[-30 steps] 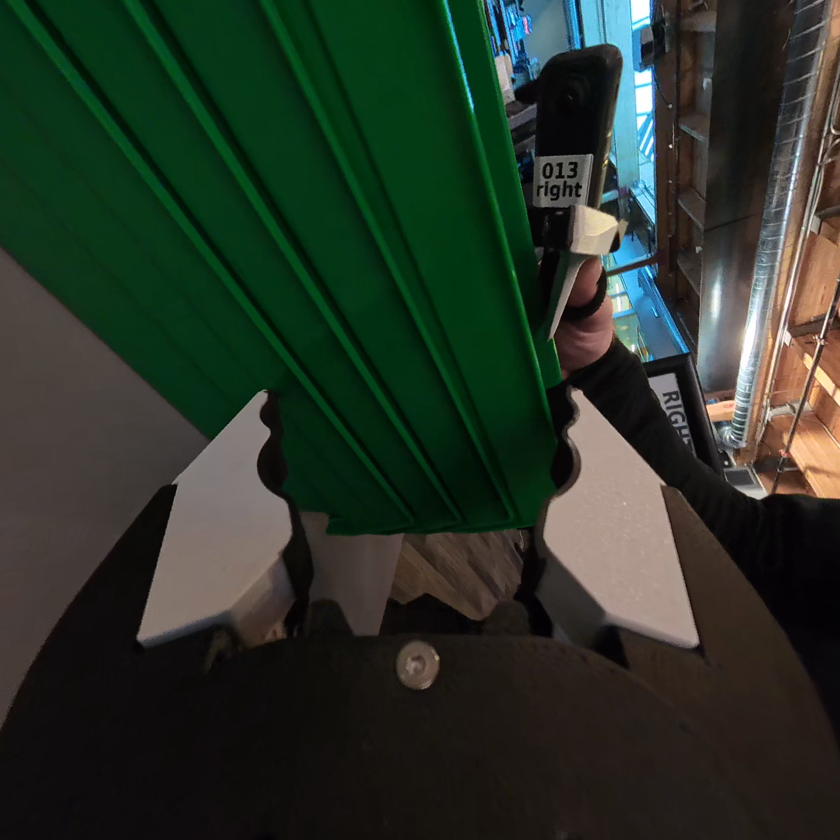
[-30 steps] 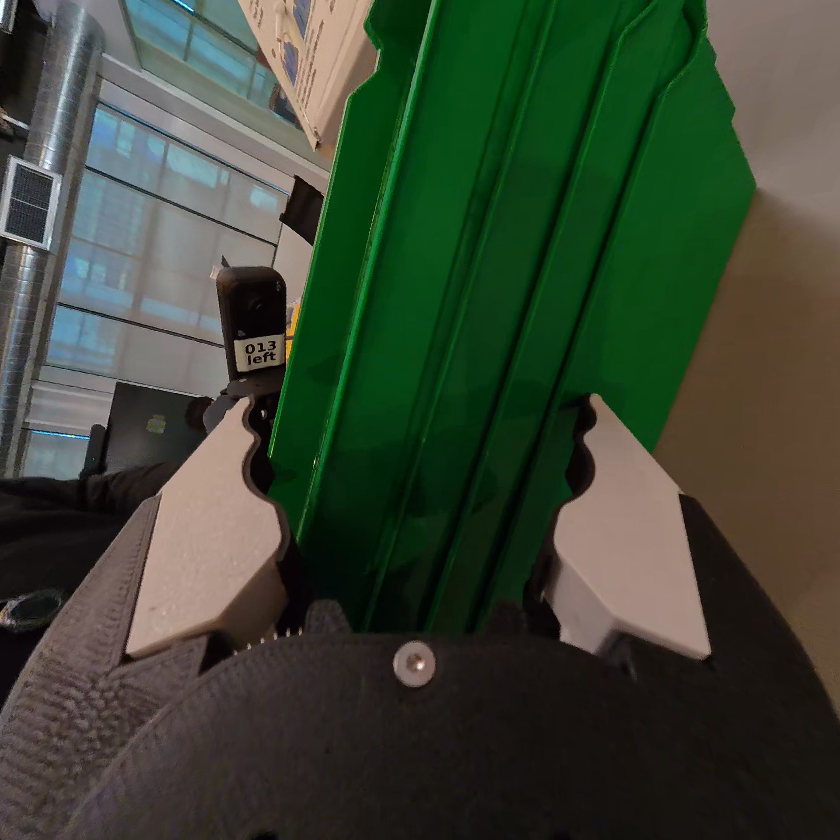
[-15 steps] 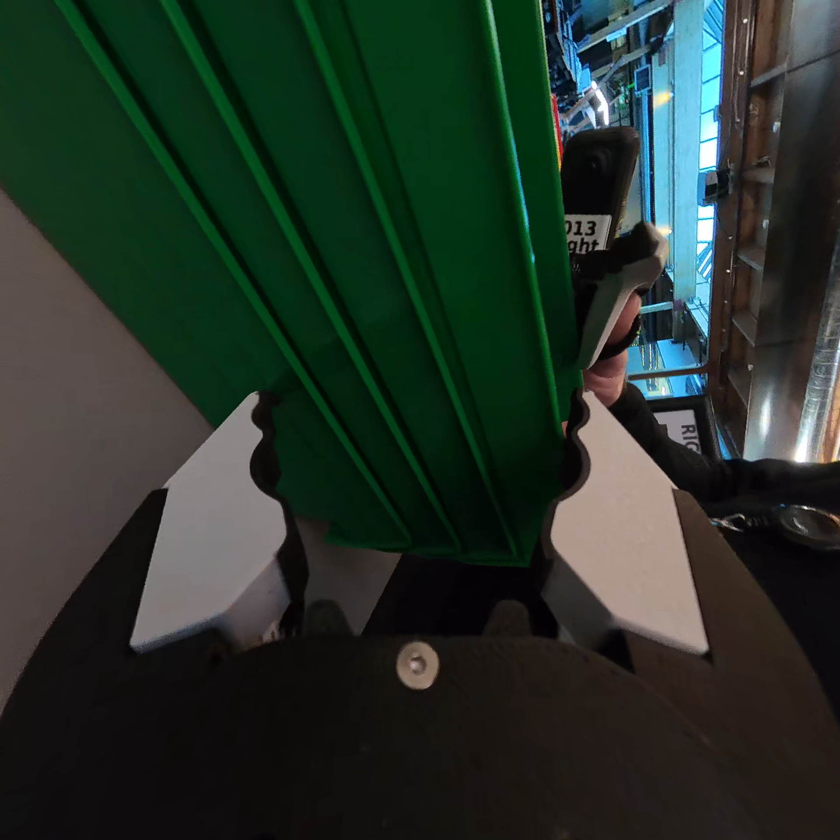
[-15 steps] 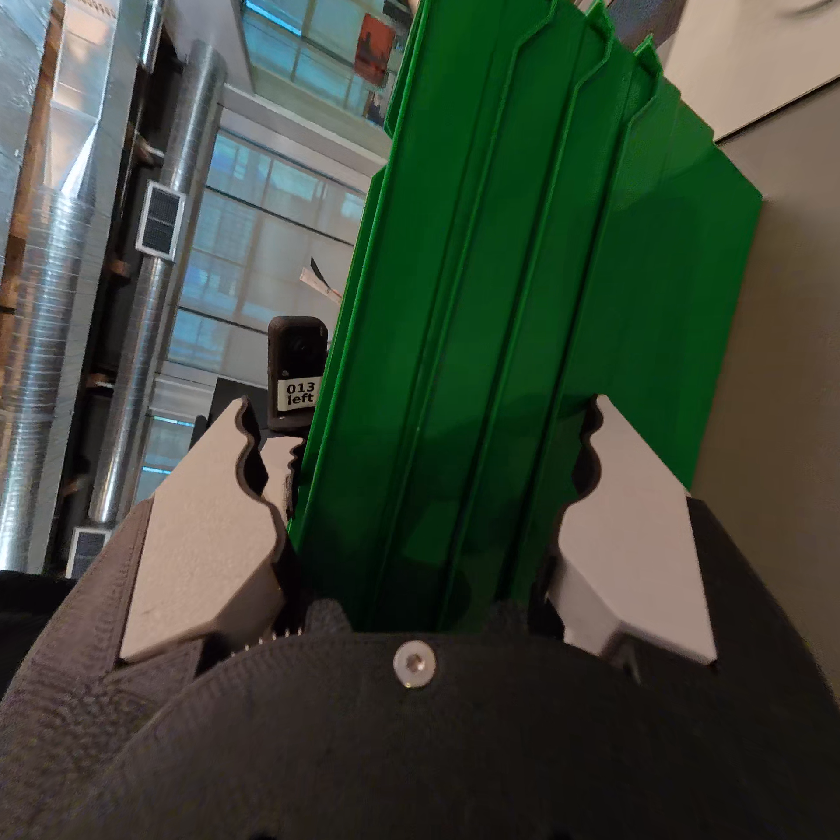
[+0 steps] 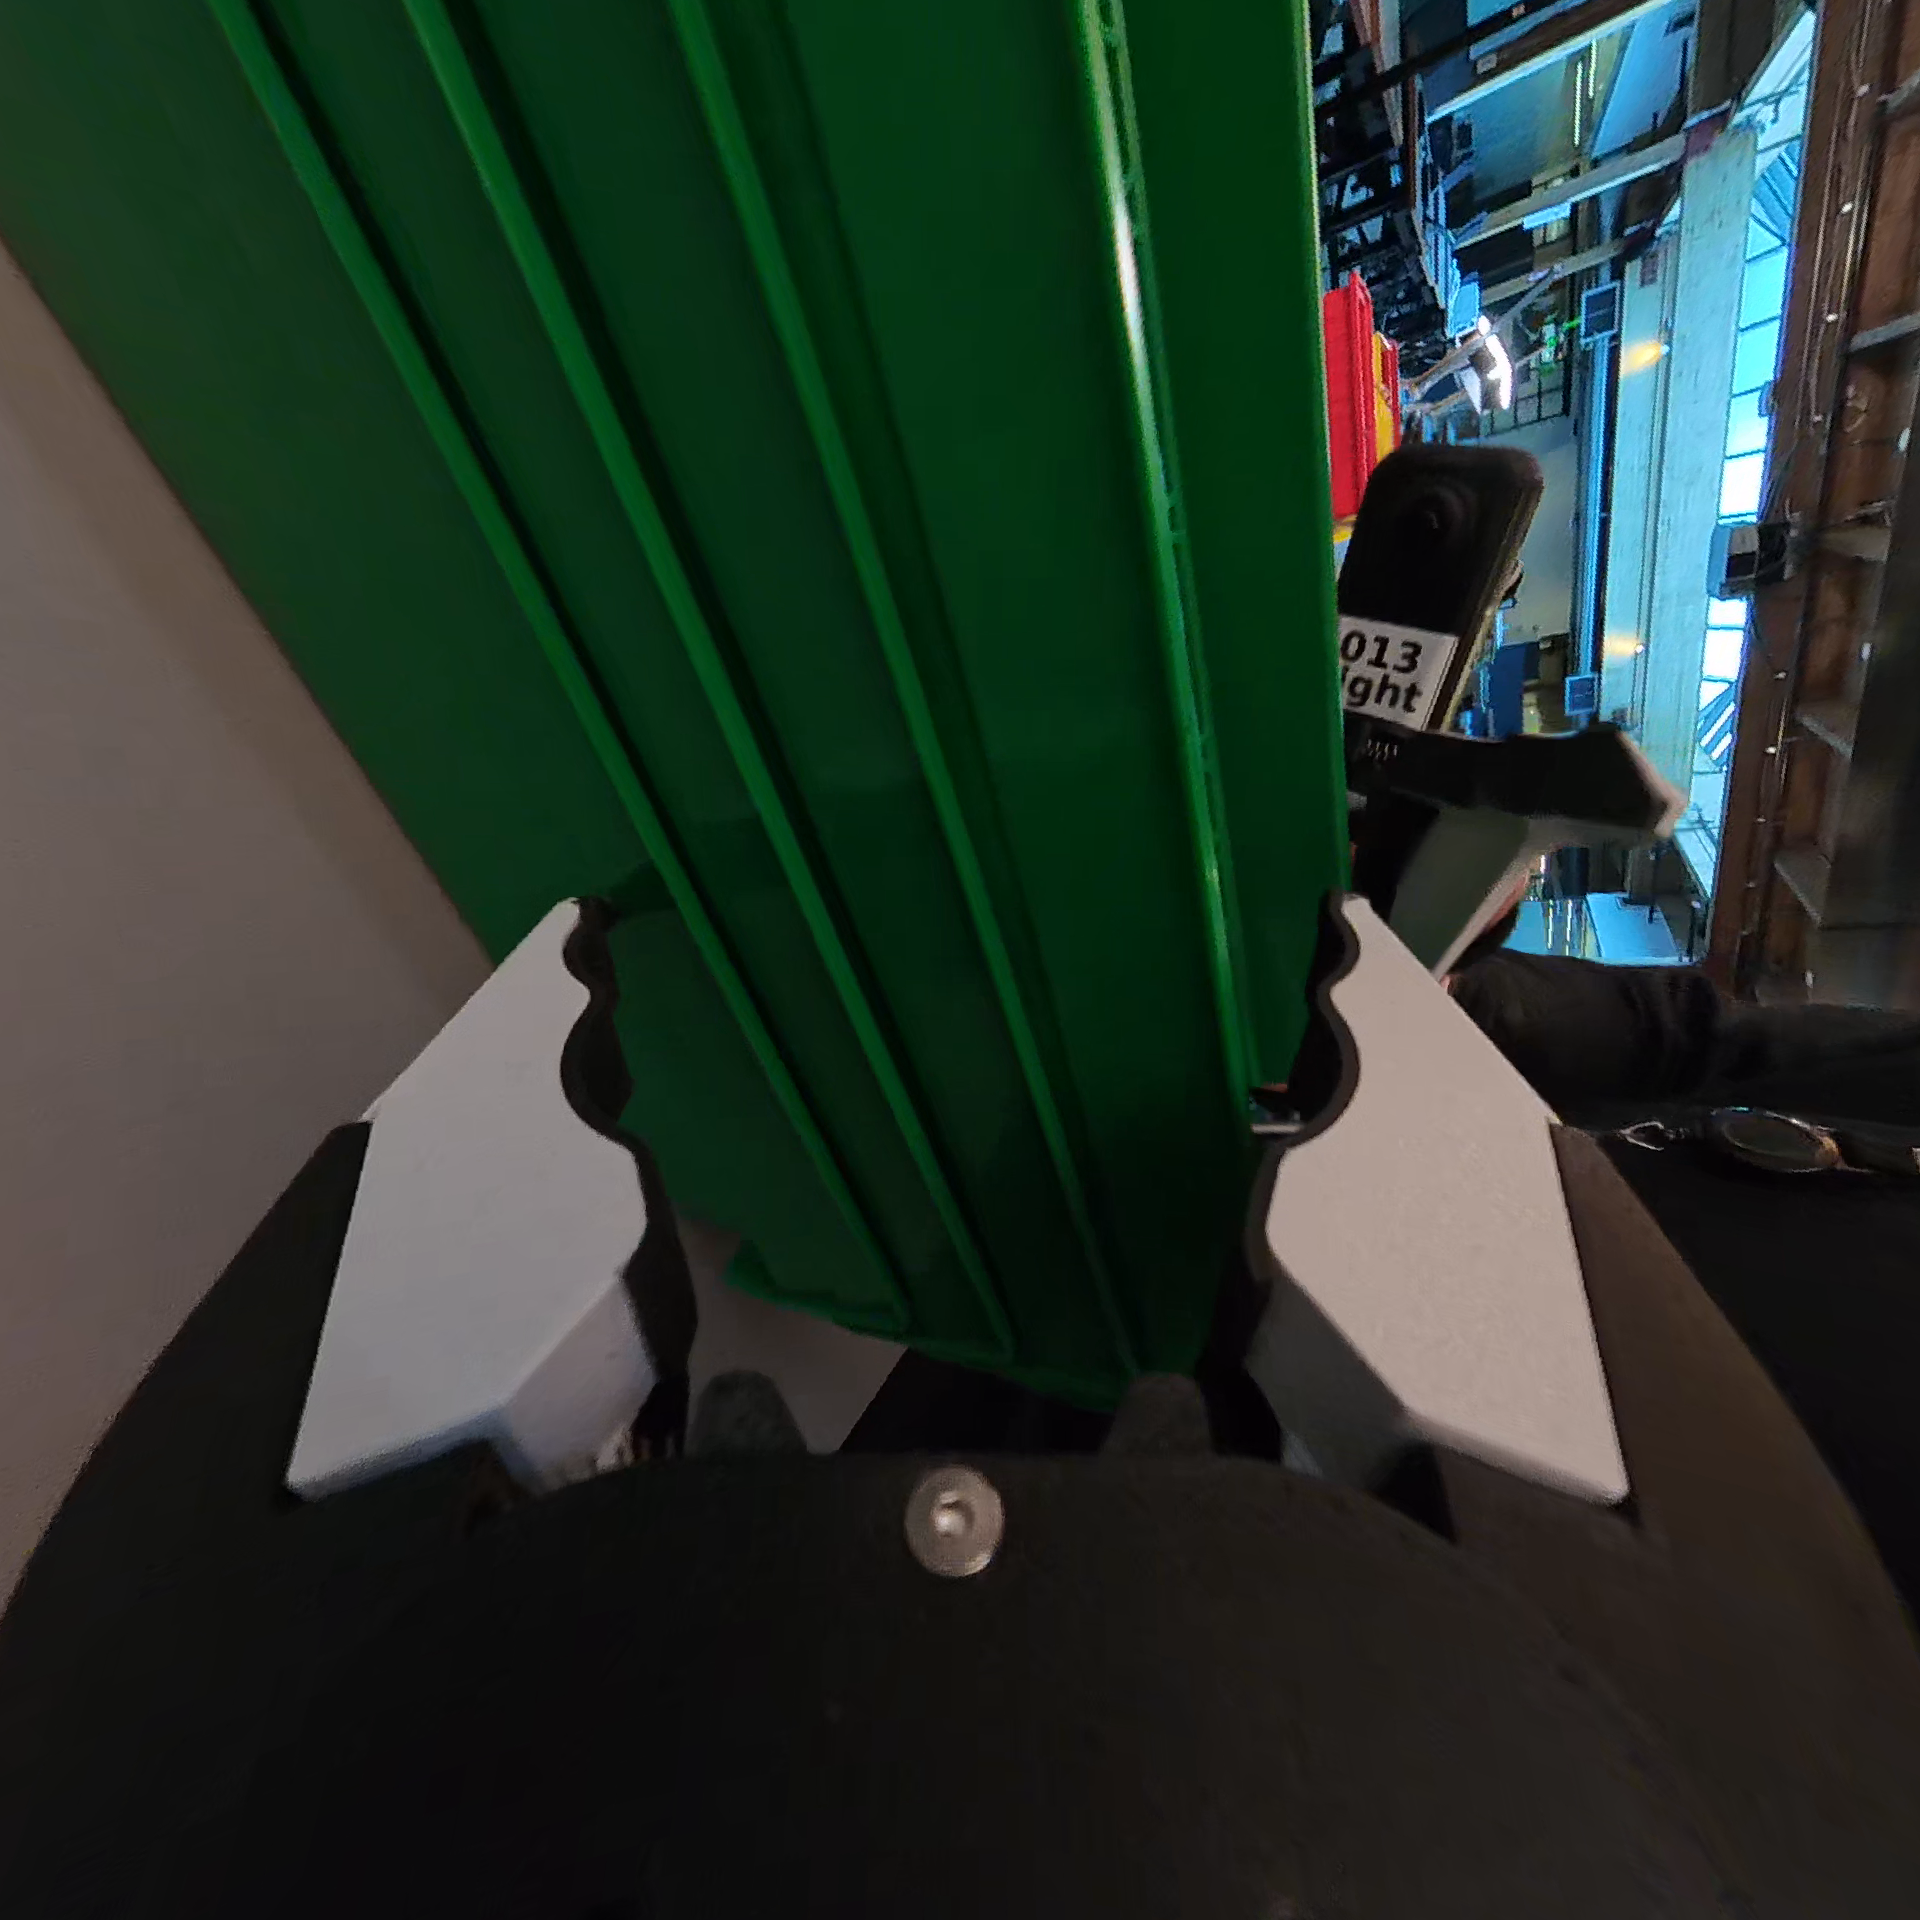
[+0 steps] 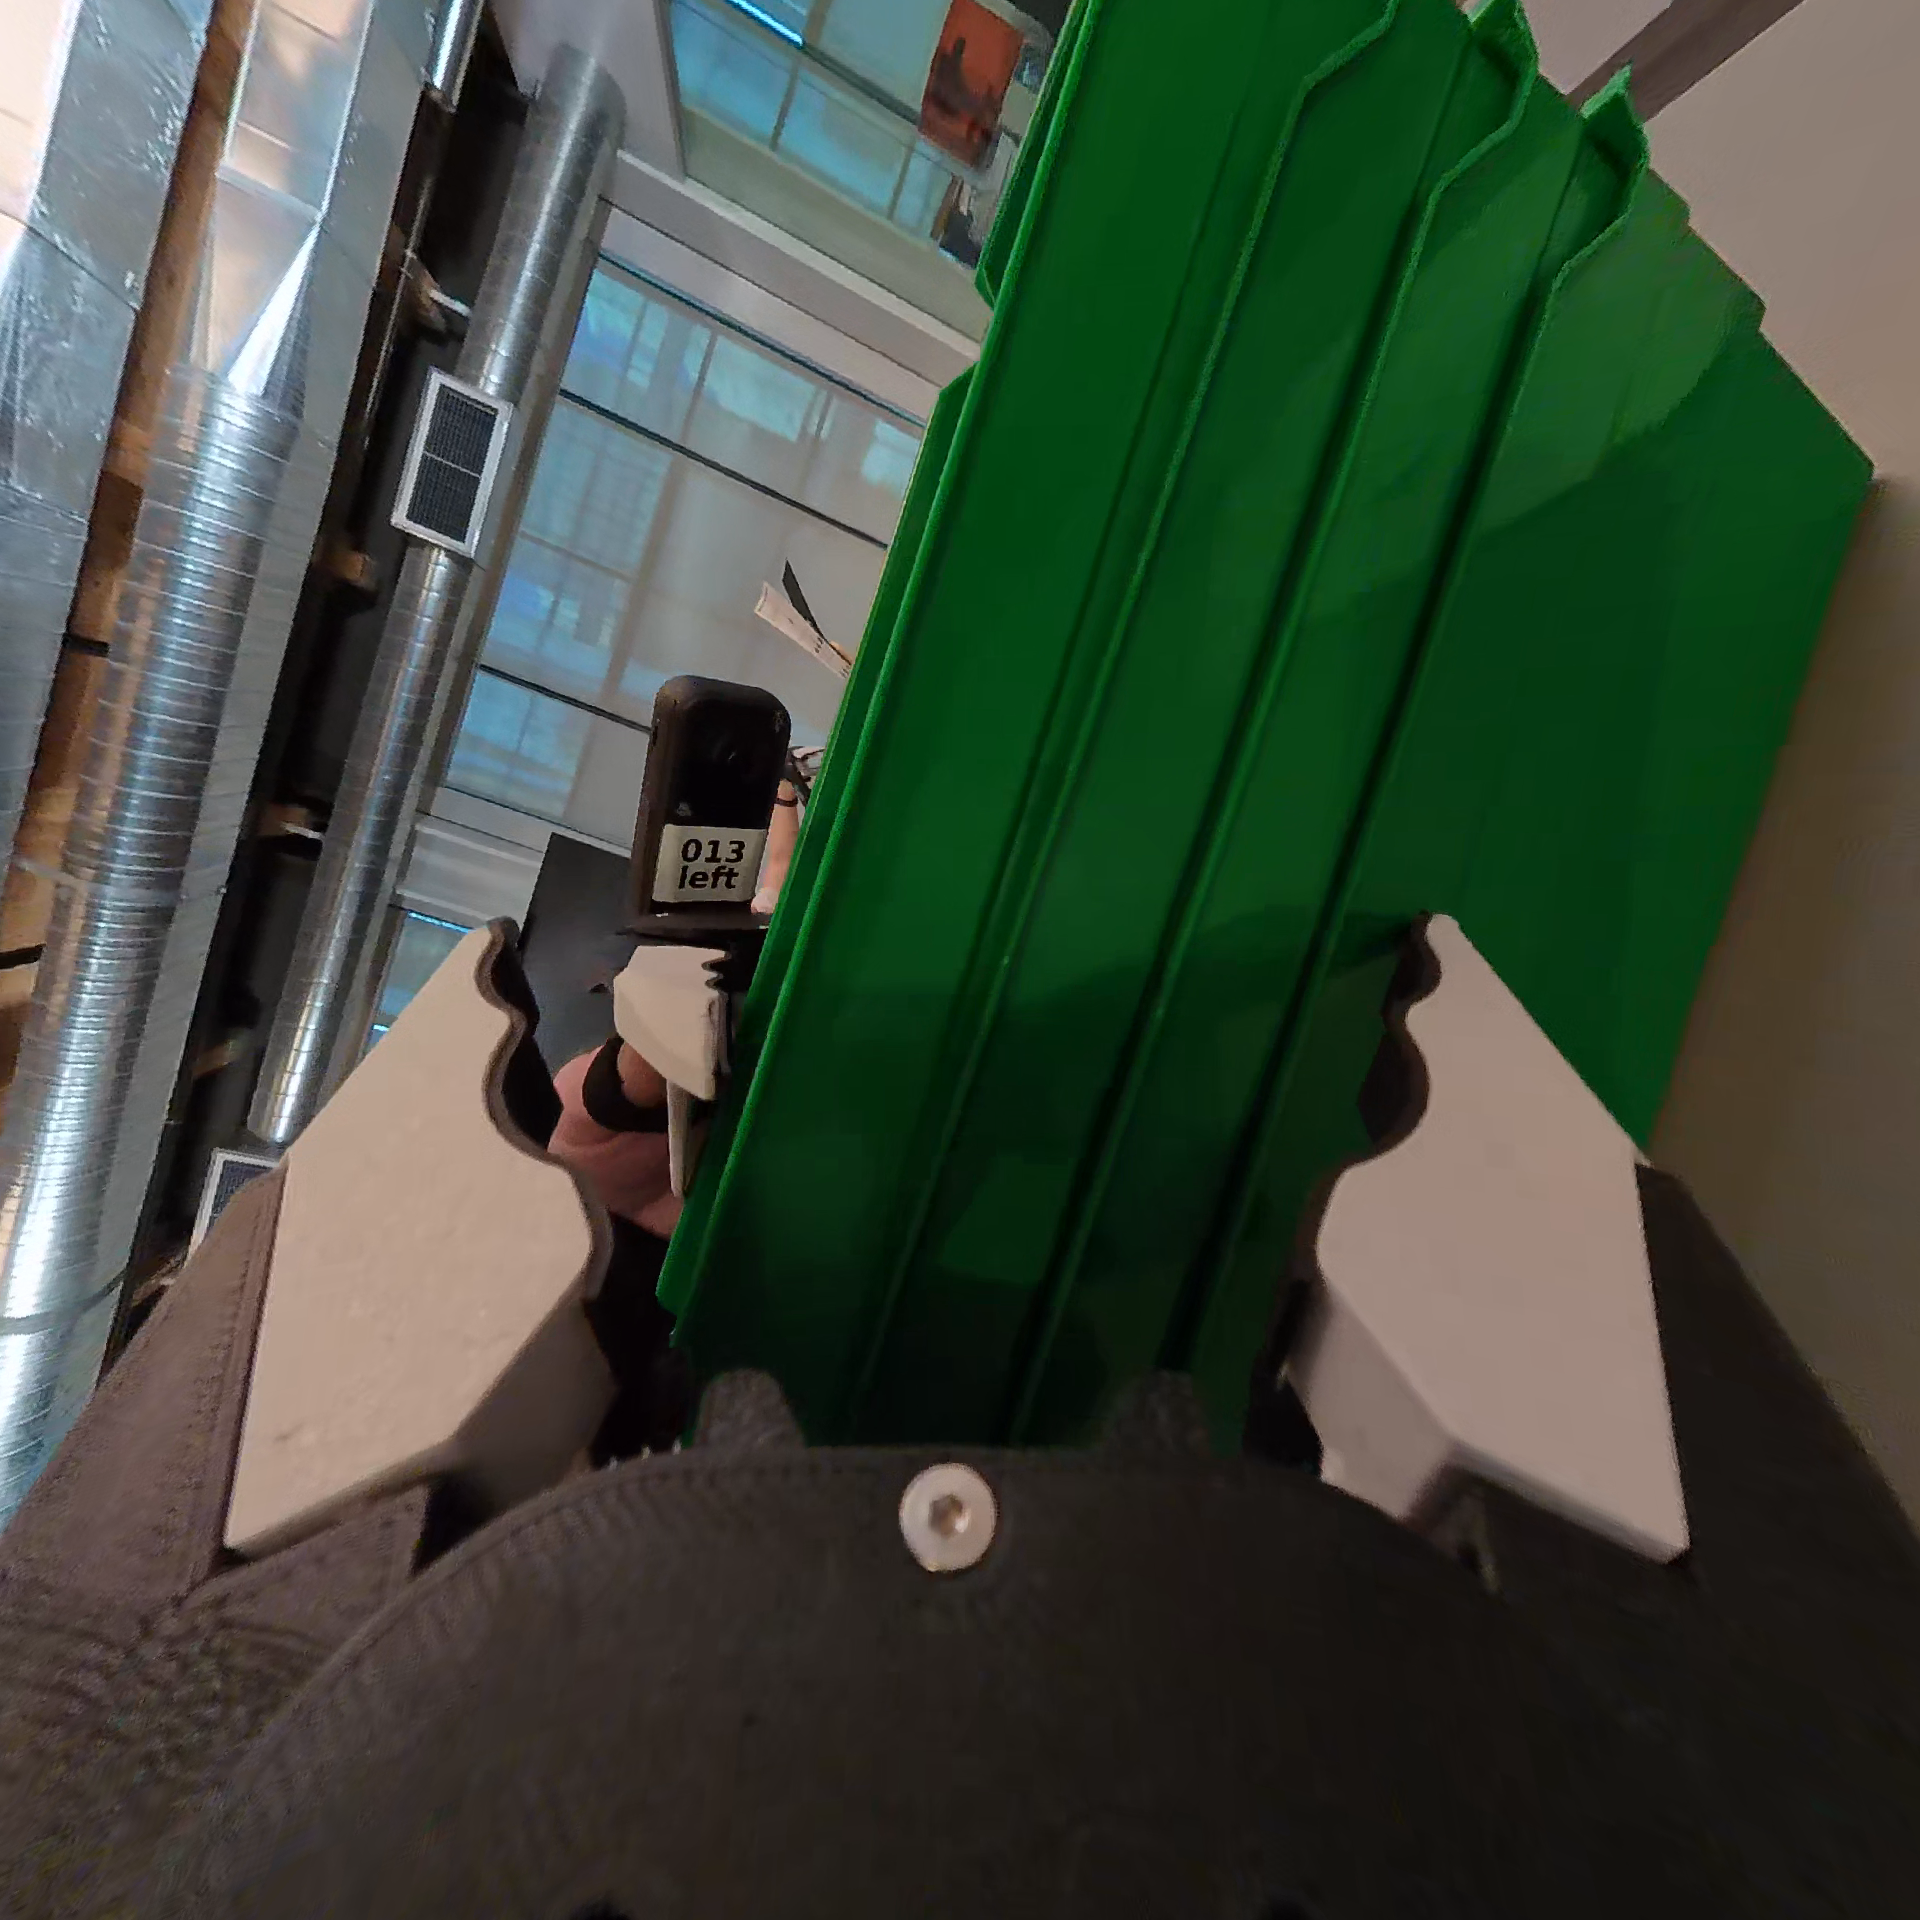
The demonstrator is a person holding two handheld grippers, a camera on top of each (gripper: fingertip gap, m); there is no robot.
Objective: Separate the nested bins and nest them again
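Both grippers, left [image 5: 956, 1049] and right [image 6: 961, 1070], are squeezing the green bins [image 5: 831, 623] between wide-set jaws, stack tipped against the table [image 5: 156, 831]. Bins looking fully nested, so separating isn't started, or it's finished.

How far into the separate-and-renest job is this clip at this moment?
Nothing looks done yet: the green bins sit nested, several stepped rims stacked close together. In hand: the left gripper and right gripper each straddle an opposite end of the stack, which rests against the pale surface; whether either is clamped, I can't tell. Left: pulling the bins apart, then nesting them again.
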